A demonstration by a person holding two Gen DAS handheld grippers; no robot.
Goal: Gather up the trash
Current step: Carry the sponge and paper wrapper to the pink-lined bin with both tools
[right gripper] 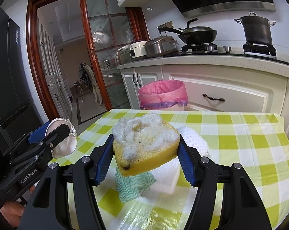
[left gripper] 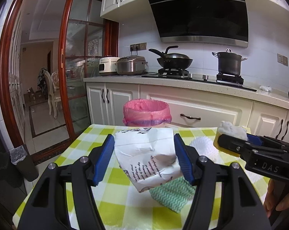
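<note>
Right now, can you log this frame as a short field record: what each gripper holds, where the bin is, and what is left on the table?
left gripper: shut on paper bag, held above the table
right gripper: shut on sponge, yellow, with a worn white top
bin: pink liner, open, just past the table's far edge
table: green-and-white check cloth
left on table: green cloth, white pad, white sheet
task state: both items lifted, neither over the bin yet
</note>
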